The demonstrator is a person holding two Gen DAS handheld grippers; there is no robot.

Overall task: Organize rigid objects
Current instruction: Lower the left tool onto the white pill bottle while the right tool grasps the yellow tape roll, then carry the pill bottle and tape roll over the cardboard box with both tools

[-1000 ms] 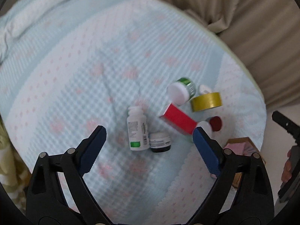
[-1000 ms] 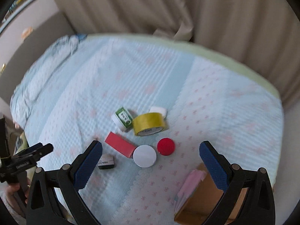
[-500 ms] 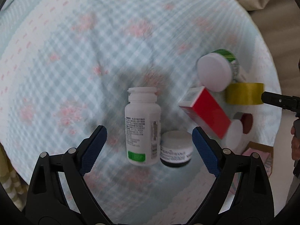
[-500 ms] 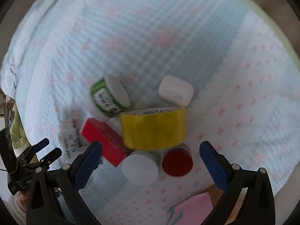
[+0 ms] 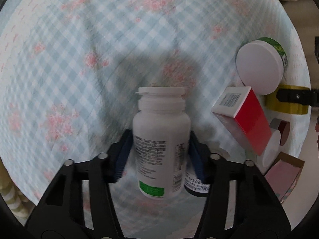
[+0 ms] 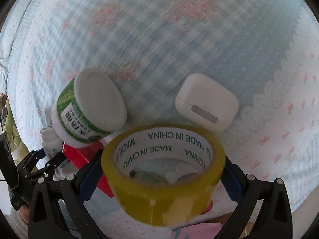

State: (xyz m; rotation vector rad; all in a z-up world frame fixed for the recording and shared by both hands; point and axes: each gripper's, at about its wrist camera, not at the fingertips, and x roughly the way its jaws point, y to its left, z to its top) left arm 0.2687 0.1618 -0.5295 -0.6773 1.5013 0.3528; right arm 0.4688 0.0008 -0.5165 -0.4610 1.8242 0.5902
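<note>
My left gripper (image 5: 160, 155) is shut on a white pill bottle (image 5: 161, 137) with a green label patch, its cap pointing away from me. My right gripper (image 6: 159, 171) is shut on a roll of yellow tape (image 6: 163, 171), one blue pad on each side of it. The right gripper shows at the right edge of the left wrist view (image 5: 295, 96), on the yellow tape (image 5: 287, 107). The left gripper shows at the lower left of the right wrist view (image 6: 39, 165).
On the checked bedspread (image 5: 79, 49) lie a green-labelled white jar (image 6: 89, 107), a red box (image 5: 245, 119), a white earbud case (image 6: 207, 107), a small dark jar (image 5: 196, 185) and a red lid (image 5: 283, 130). A cardboard box with a pink item (image 5: 283, 177) sits off the bed's edge.
Both grippers moved down to the bed and closed: the left on the pill bottle, the right on the yellow tape.
</note>
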